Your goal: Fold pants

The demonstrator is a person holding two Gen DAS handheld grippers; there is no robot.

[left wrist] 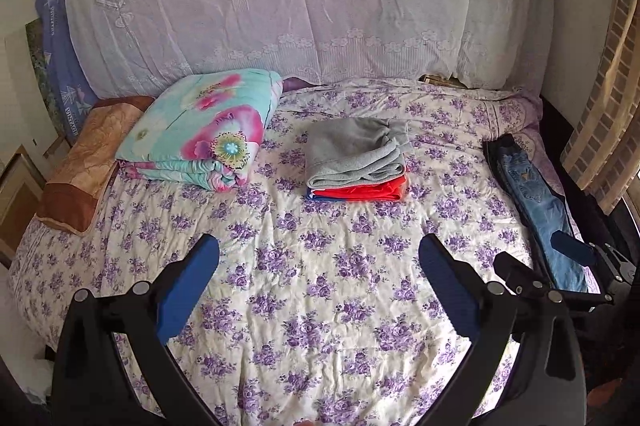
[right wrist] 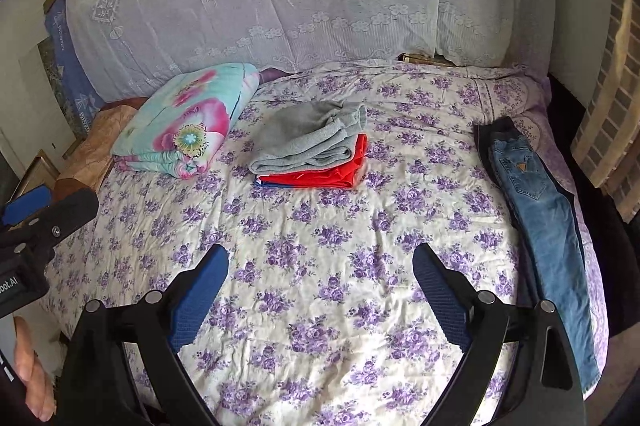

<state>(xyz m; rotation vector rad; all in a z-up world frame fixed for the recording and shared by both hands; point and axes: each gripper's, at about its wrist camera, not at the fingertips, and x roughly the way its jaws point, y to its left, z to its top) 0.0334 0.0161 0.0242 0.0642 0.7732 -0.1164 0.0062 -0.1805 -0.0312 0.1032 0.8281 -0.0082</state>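
Denim jeans (right wrist: 544, 226) lie stretched along the bed's (right wrist: 320, 246) right edge as we hover our left gripper (left wrist: 320, 286) and right gripper (right wrist: 320, 290) wide open and empty, judging the limp, fairly heavy cloth best pinched at the far waistband.

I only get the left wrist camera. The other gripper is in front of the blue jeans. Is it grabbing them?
Observer: No. In the right wrist view the right gripper is open with only flowery bedsheet between its fingers. The jeans lie off to its right.
Child: Do the jeans have a pocket?
Observer: Yes, a back pocket faces up, with a small triangle patch on it.
Child: Can you see the person?
Observer: Only a bare hand, at the lower left corner of the right wrist view.
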